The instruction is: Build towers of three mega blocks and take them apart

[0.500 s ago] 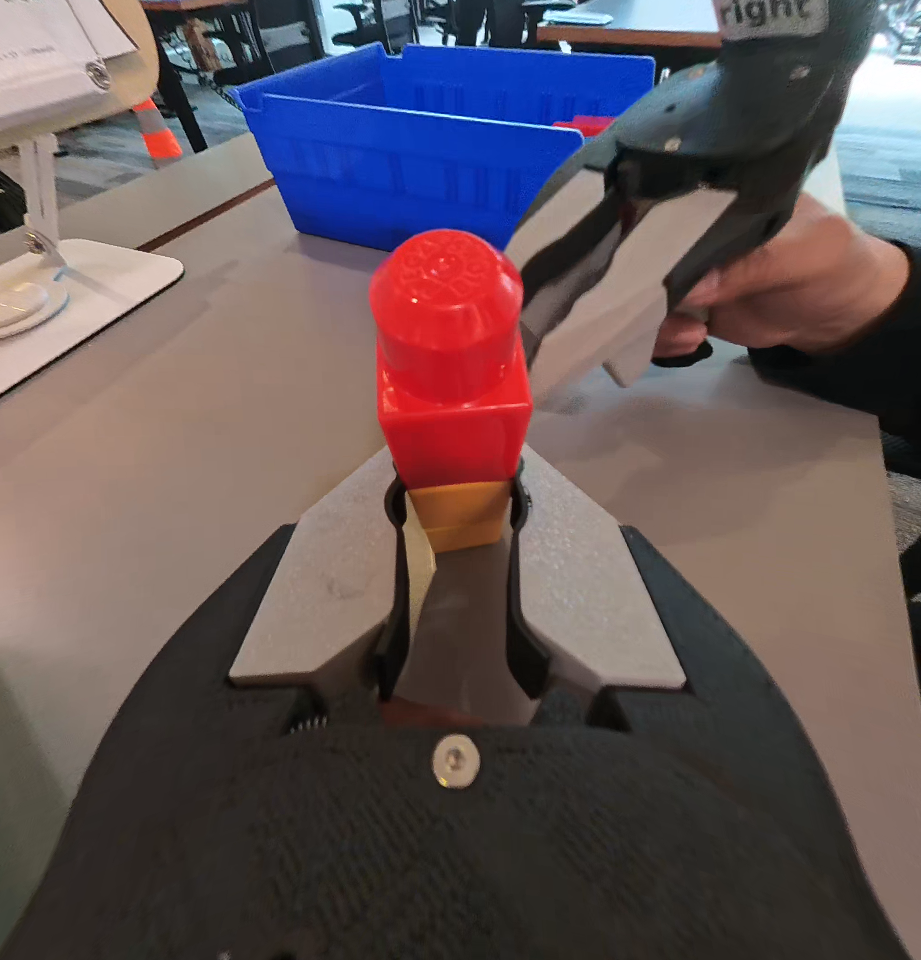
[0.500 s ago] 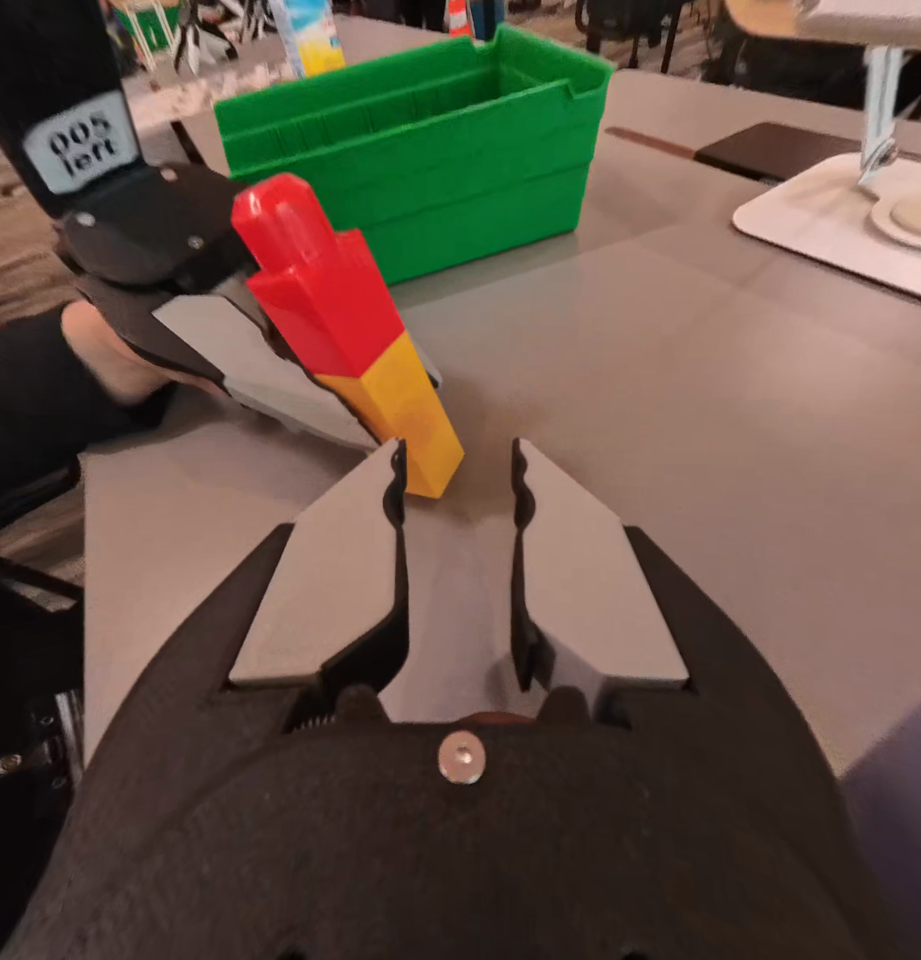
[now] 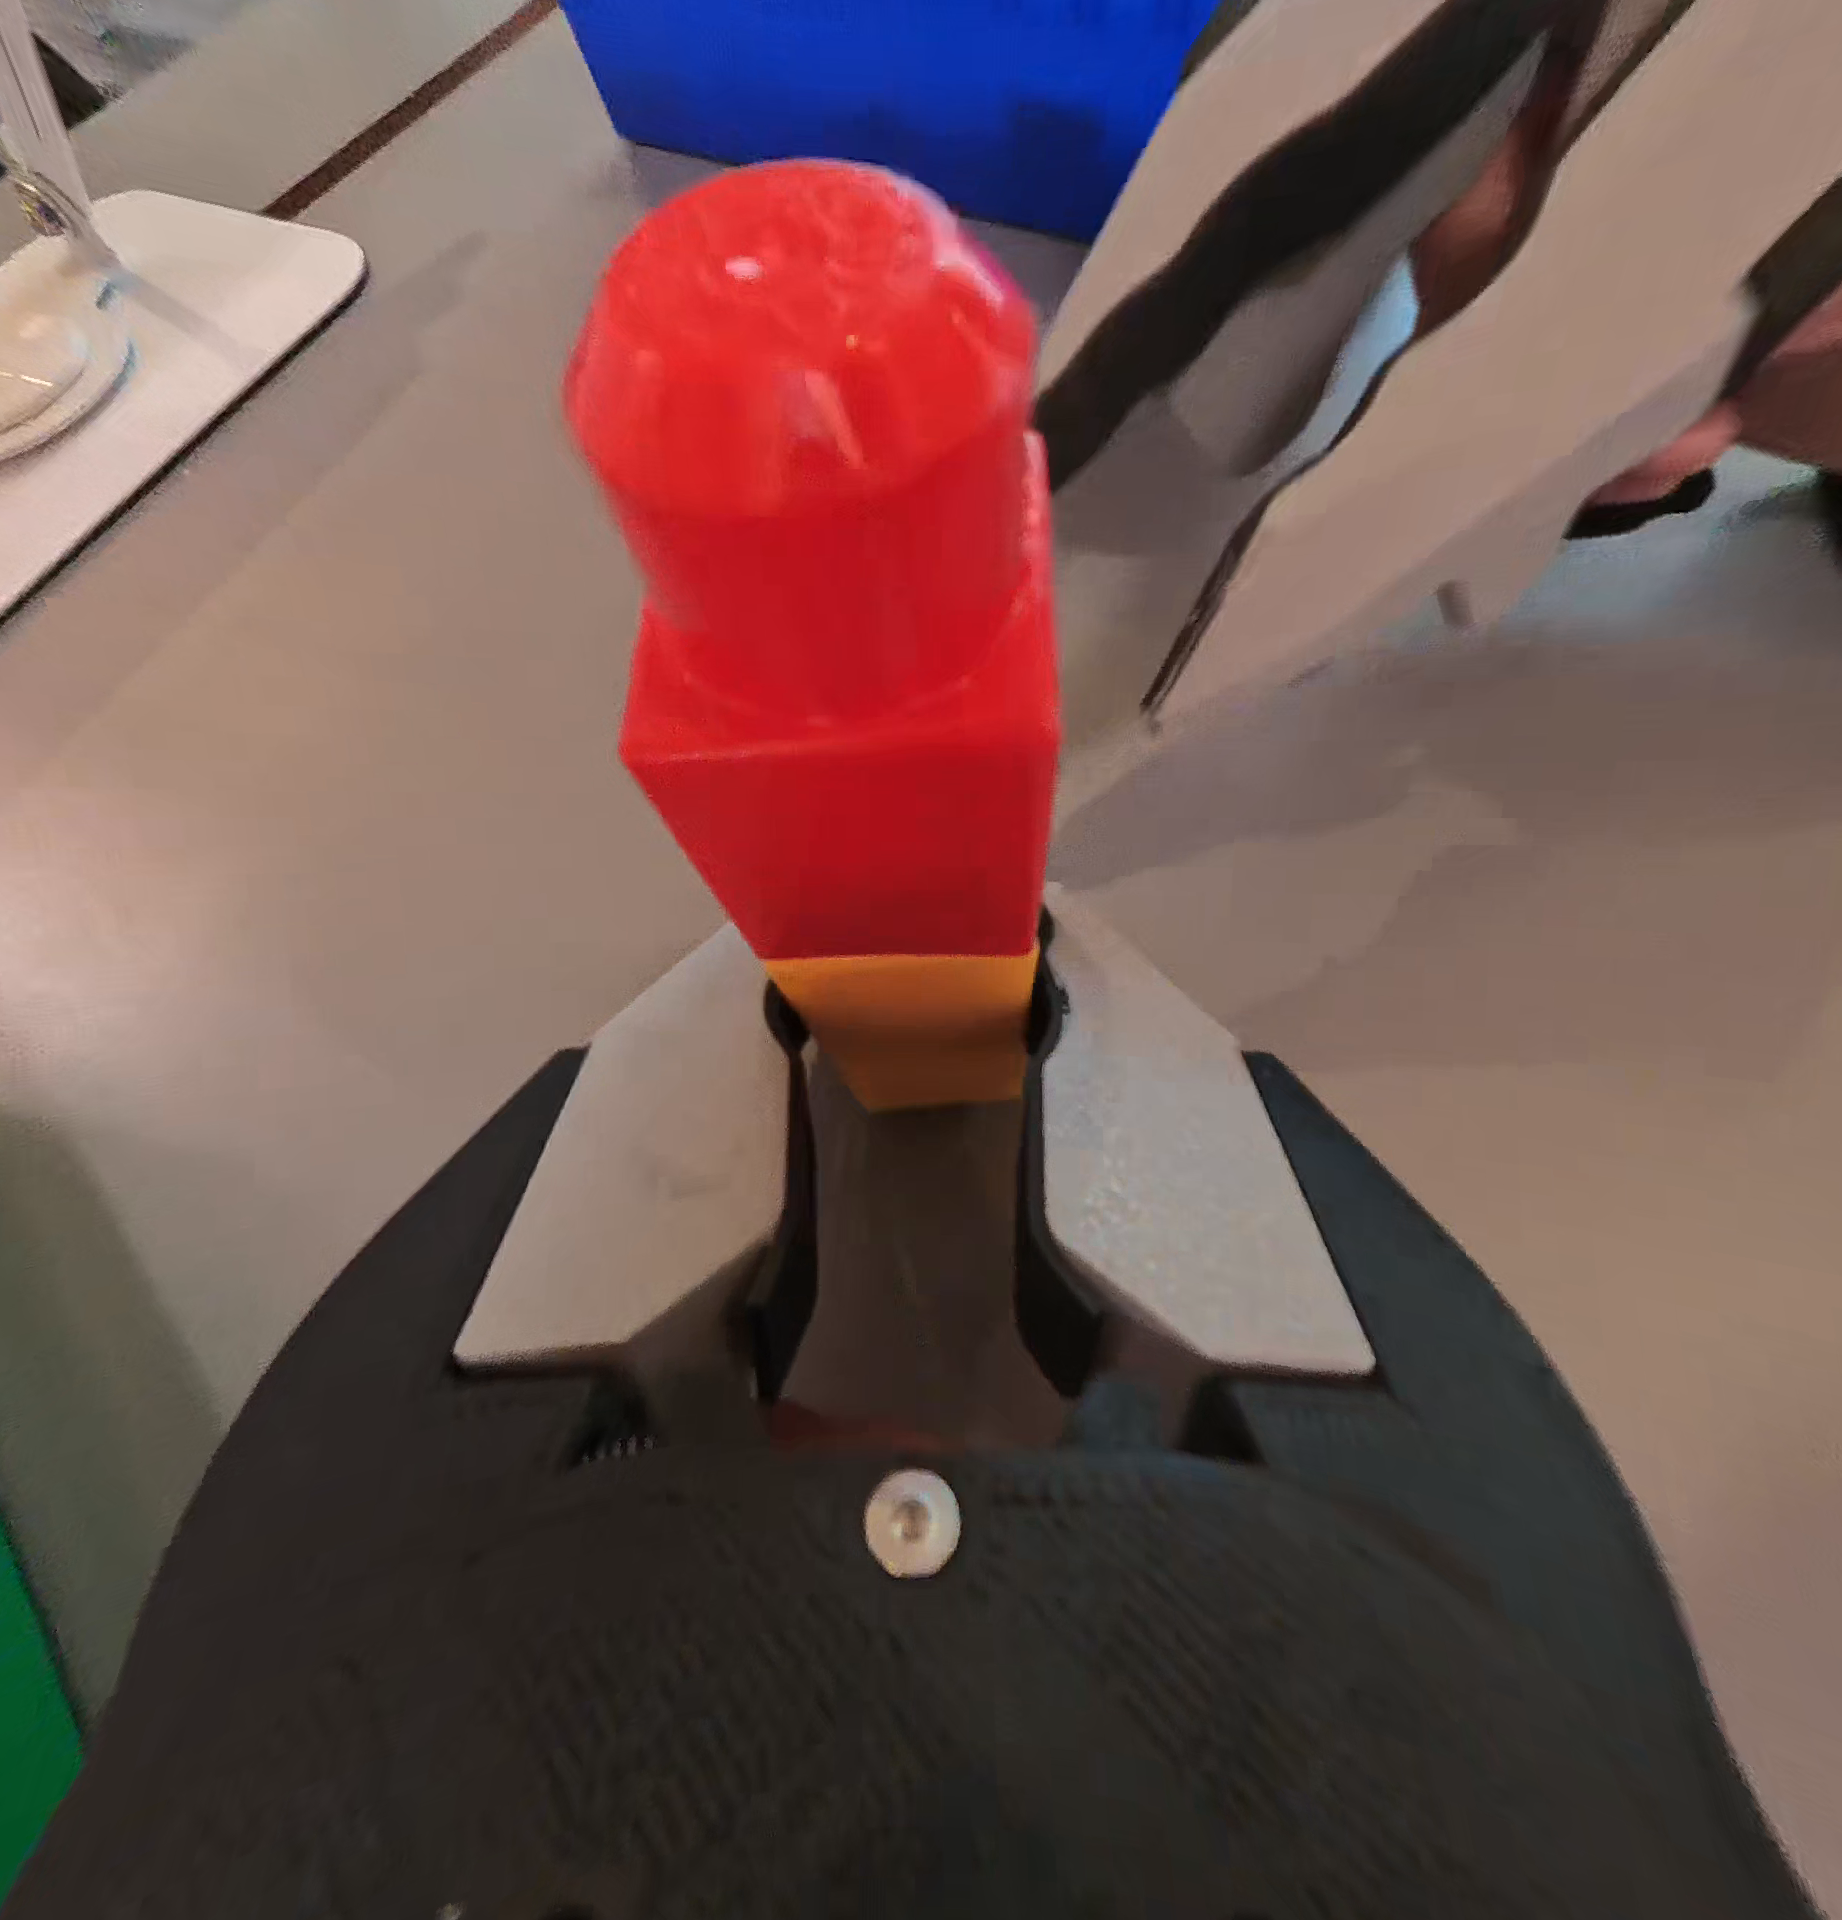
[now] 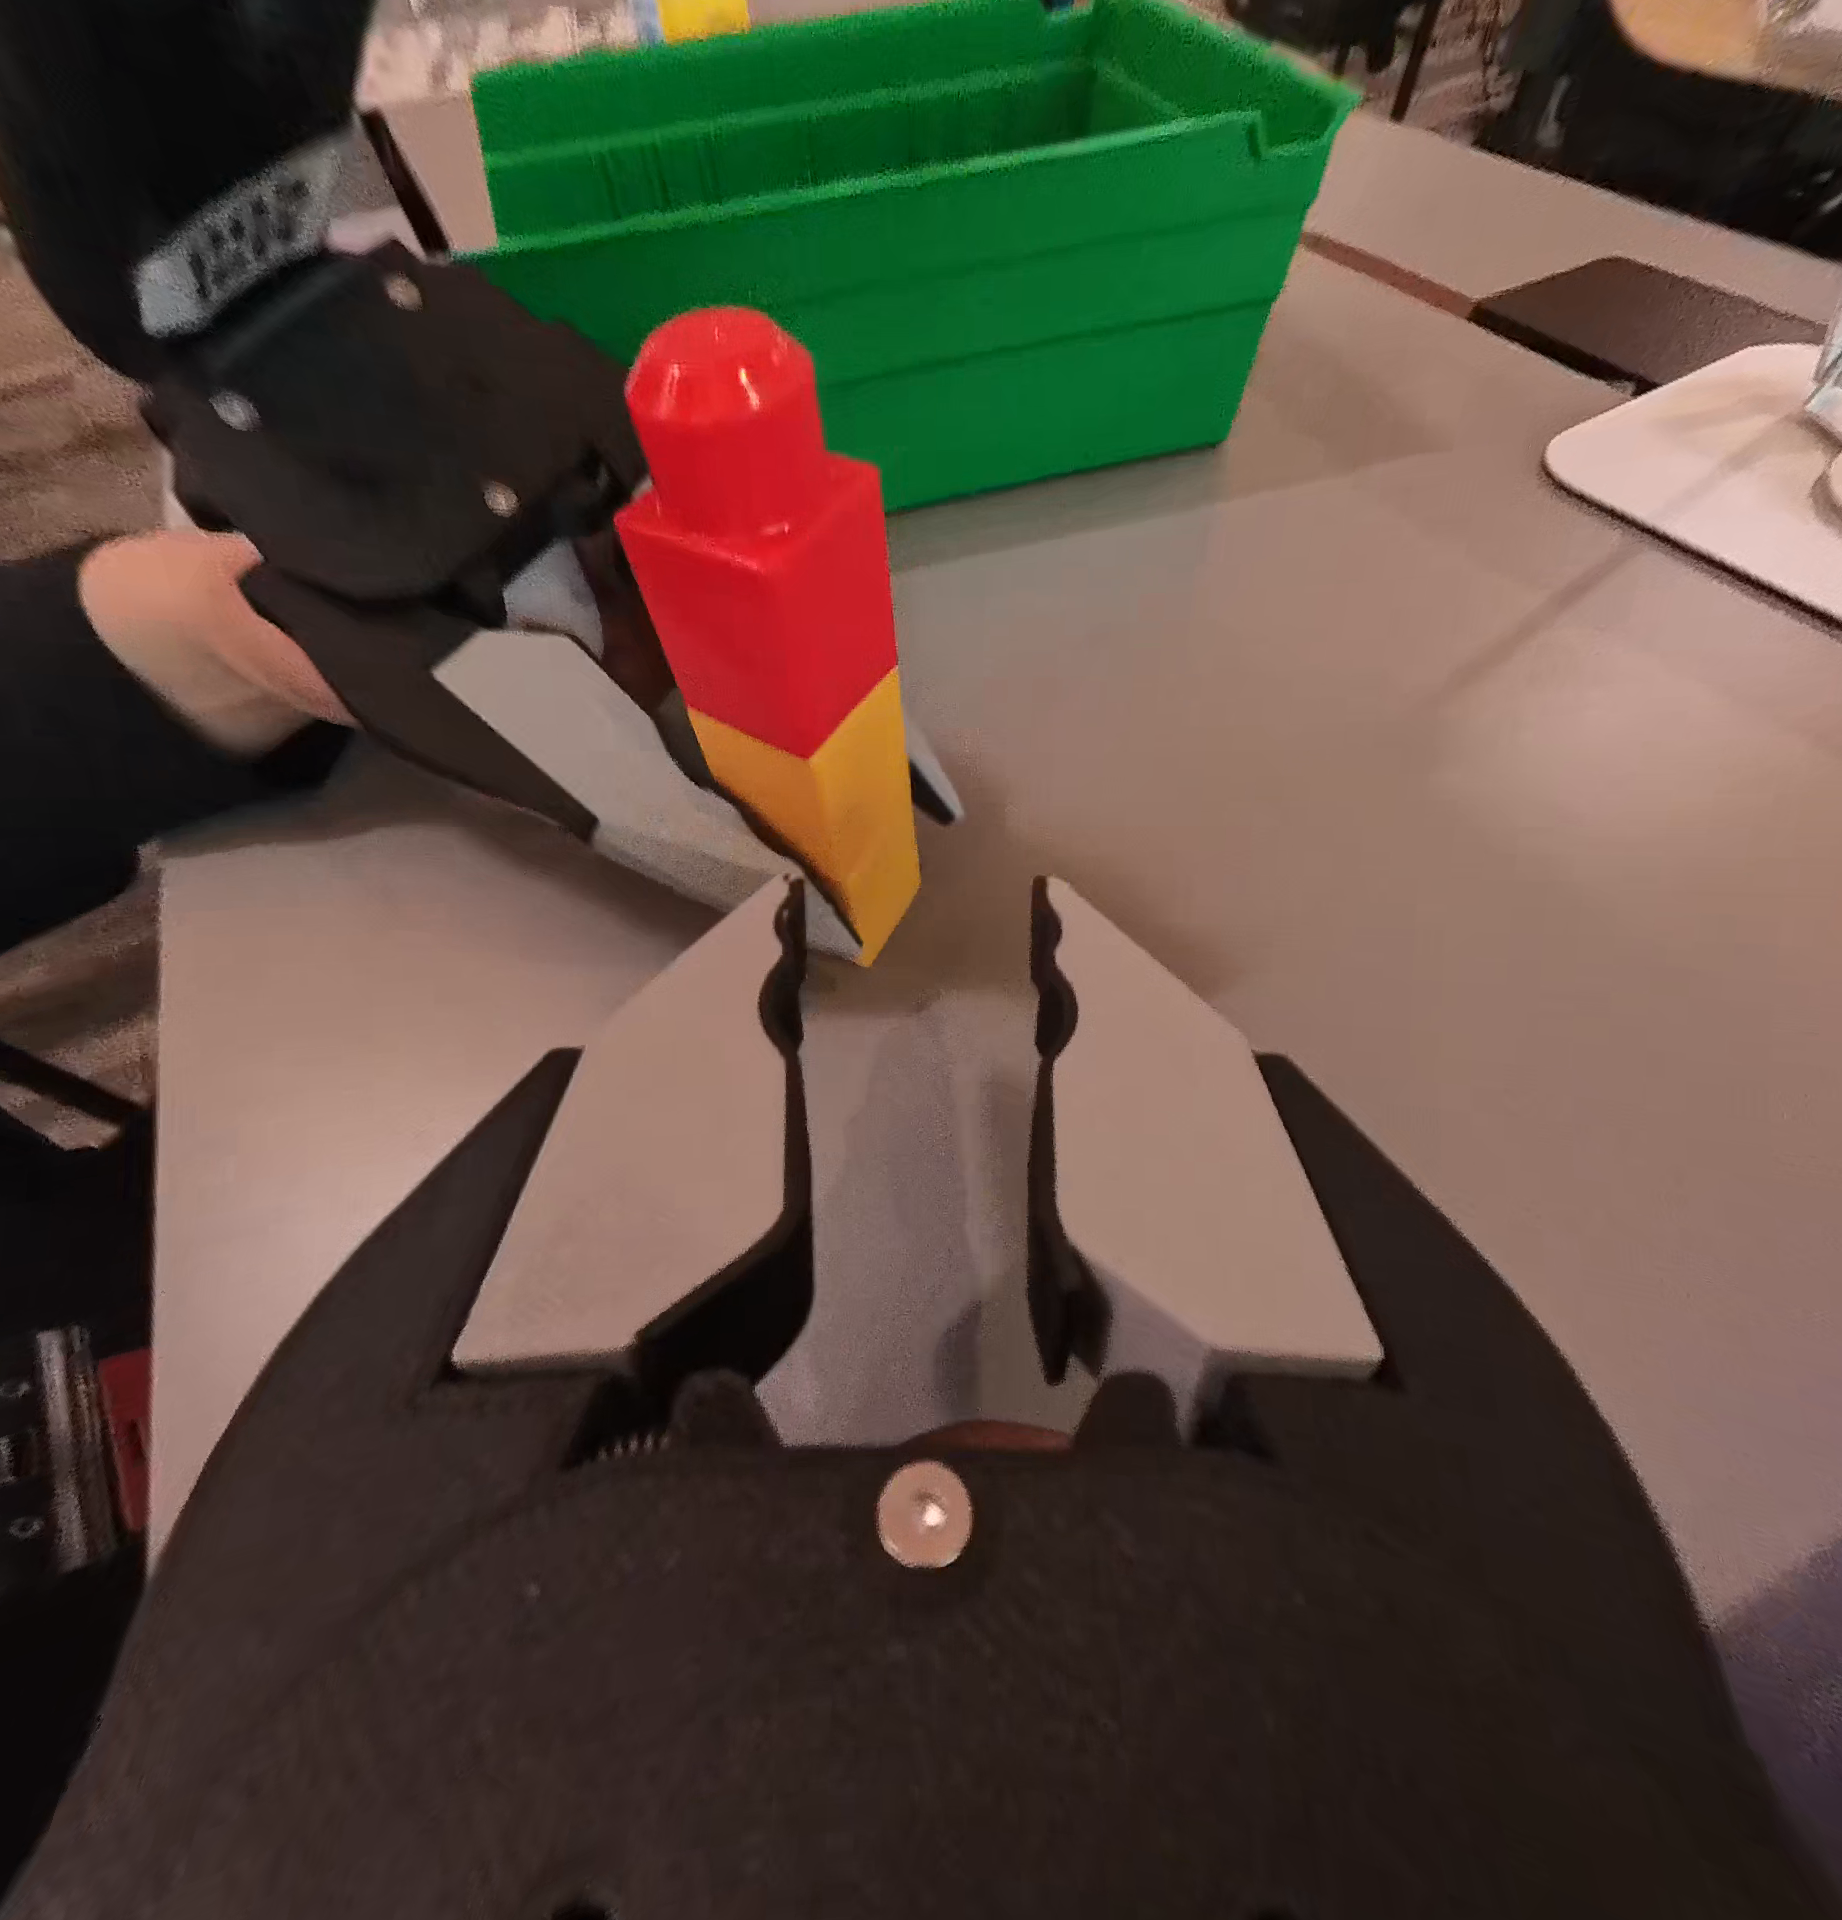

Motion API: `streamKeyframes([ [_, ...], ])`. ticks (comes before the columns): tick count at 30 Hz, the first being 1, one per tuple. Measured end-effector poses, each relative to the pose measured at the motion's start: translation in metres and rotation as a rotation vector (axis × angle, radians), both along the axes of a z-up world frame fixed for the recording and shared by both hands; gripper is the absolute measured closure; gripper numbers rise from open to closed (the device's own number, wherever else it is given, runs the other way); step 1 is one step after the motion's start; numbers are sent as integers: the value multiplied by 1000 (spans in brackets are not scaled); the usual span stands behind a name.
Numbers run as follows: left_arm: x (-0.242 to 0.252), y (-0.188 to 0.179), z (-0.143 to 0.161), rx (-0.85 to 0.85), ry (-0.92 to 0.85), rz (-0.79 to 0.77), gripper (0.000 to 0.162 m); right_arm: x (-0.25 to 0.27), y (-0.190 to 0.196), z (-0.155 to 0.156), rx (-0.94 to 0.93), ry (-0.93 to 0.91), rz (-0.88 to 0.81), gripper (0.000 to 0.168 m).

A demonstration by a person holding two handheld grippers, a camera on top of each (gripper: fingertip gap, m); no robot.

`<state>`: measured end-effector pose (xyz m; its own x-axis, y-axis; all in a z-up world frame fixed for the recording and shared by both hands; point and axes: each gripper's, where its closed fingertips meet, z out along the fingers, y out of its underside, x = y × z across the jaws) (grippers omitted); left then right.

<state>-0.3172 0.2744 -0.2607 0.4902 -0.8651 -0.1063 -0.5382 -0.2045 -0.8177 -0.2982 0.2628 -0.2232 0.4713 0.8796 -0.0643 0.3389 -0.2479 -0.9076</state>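
A tower with a red block (image 3: 834, 623) on top and yellow blocks (image 3: 917, 1029) below stands tilted, its bottom corner near the grey table (image 3: 273, 779). My left gripper (image 3: 912, 997) is shut on the yellow part. In the right wrist view the tower's red block (image 4: 761, 582) and yellow part (image 4: 834, 821) rise just beyond my right gripper (image 4: 917, 904), which is open and empty, with the left gripper's fingers (image 4: 626, 748) behind the tower. The right gripper (image 3: 1099, 566) also shows in the left wrist view, open, close to the red block's right side.
A blue bin (image 3: 896, 94) stands behind the tower in the left wrist view. A green bin (image 4: 896, 260) stands behind it in the right wrist view. A white stand base (image 4: 1727, 499) lies at the table's side. A person's hand (image 4: 190, 644) holds the left gripper. Left tips to right tips: about 5 cm. Between my left fingertips and the white stand base (image 4: 1727, 499) there is roughly 30 cm. The left camera catches it too, in the left wrist view (image 3: 4, 536).
The tower has swung more upright in the left gripper's hold. The right gripper has moved closer to the tower and stays open.
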Motion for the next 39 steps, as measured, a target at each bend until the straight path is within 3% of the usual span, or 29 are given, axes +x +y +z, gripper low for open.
streamKeyframes([
  [6,8,-5,6,170,56,-41,125,-2,-16,60,70,318,87,118],
  [9,25,-26,14,168,-15,-160,125,-13,-33,64,49,347,195,102],
  [12,41,-58,22,90,-115,-324,125,-25,-53,61,64,312,297,100],
  [14,46,-74,24,62,-142,-406,125,-32,-69,55,67,273,380,108],
  [16,48,-83,27,46,-170,-445,125,-37,-79,47,77,217,431,128],
  [19,48,-74,30,84,-180,-383,125,-37,-72,46,146,169,377,132],
  [23,33,-22,44,396,-88,-41,125,-30,-36,55,255,149,131,134],
  [25,28,-10,48,456,-57,48,125,-30,-27,59,318,116,23,134],
  [28,31,-18,53,377,-150,3,125,-32,-26,68,367,127,-39,135],
  [32,34,-37,50,248,-232,-117,125,-24,-54,107,232,396,176,134],
  [39,25,-23,54,296,-236,-38,124,74,-13,155,320,450,-148,134],
])
